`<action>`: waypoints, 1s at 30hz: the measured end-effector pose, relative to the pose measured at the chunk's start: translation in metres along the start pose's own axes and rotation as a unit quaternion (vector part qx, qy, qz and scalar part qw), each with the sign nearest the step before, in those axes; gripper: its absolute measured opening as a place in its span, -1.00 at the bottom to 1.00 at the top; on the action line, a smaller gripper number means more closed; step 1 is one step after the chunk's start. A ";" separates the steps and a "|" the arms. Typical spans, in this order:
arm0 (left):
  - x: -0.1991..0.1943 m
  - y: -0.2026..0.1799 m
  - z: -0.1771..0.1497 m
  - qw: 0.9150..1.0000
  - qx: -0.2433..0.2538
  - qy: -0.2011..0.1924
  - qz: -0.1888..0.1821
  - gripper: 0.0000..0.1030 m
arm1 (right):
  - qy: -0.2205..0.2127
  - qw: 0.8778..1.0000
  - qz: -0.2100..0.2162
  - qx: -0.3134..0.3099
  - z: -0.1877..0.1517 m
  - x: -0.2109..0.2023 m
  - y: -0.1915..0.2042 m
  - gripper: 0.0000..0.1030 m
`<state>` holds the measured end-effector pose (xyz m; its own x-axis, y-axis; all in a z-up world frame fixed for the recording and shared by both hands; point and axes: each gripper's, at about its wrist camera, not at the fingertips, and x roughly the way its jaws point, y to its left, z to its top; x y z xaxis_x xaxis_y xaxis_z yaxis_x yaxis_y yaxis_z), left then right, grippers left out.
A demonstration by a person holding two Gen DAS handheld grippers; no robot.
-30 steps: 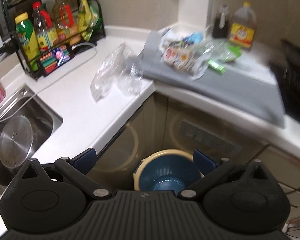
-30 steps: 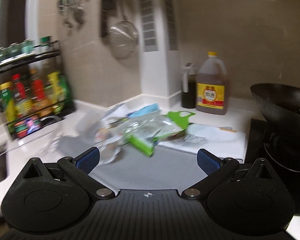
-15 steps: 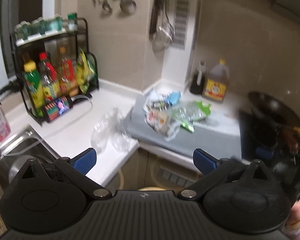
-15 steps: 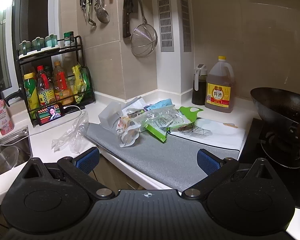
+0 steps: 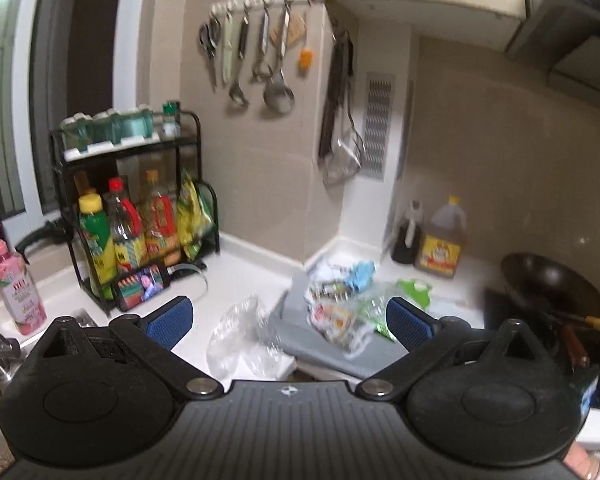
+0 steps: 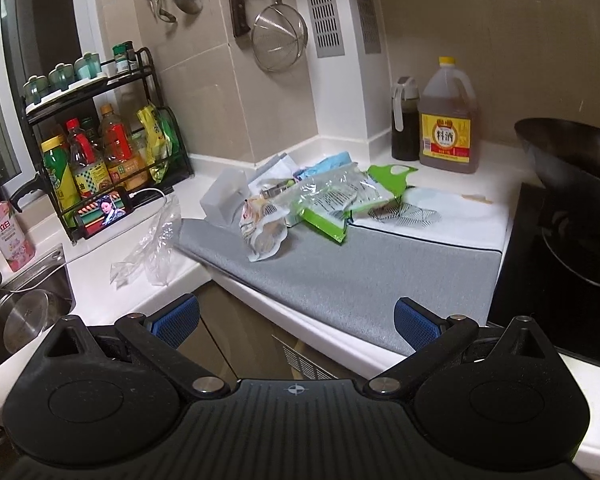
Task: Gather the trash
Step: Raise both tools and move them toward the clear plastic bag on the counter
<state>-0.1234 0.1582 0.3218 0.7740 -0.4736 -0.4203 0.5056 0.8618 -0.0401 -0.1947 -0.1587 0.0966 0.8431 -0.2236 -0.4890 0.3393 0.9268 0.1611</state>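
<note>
A heap of empty food wrappers (image 6: 320, 200) (image 5: 340, 304) lies at the back of a grey mat (image 6: 340, 272) in the counter corner: a green-edged clear packet, a printed pouch, a blue scrap and a white box. A crumpled clear plastic bag (image 6: 152, 248) (image 5: 244, 340) rests on the white counter left of the mat. My left gripper (image 5: 288, 320) is open and empty, held back from the counter. My right gripper (image 6: 296, 320) is open and empty too, in front of the counter edge.
A black rack (image 6: 100, 148) of bottles with a phone (image 6: 104, 210) leaning on it stands at the left. The sink (image 6: 24, 312) is further left, with a pink soap bottle (image 6: 8, 232). A dark bottle and an oil jug (image 6: 448, 128) stand in the corner; a black wok (image 6: 572, 160) sits on the stove.
The left wrist view has tilted up from the bin under the counter to the wall and hanging utensils. The right wrist view has pulled back and steadied. Both grippers stayed open.
</note>
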 end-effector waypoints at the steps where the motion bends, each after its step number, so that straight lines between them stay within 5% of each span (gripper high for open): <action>1: 0.001 0.001 0.003 1.000 -0.003 0.006 -0.001 1.00 | 0.002 1.000 0.000 0.002 0.000 0.001 0.000 1.00; 16: -0.014 0.015 -0.001 0.999 -0.029 -0.020 -0.011 1.00 | 0.013 1.000 0.002 0.010 0.000 0.005 -0.002 1.00; 24: -0.001 0.014 -0.014 0.999 -0.018 0.008 -0.030 1.00 | 0.020 1.000 0.008 0.015 0.000 0.009 0.003 1.00; 30: 0.044 0.013 -0.055 0.996 0.024 0.078 -0.029 1.00 | 0.018 0.999 0.046 0.019 -0.005 0.014 0.006 1.00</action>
<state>-0.1034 0.1586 0.2525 0.6769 -0.4846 -0.5541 0.5677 0.8228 -0.0261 -0.1830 -0.1547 0.0870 0.8559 -0.1258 -0.5016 0.2770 0.9306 0.2392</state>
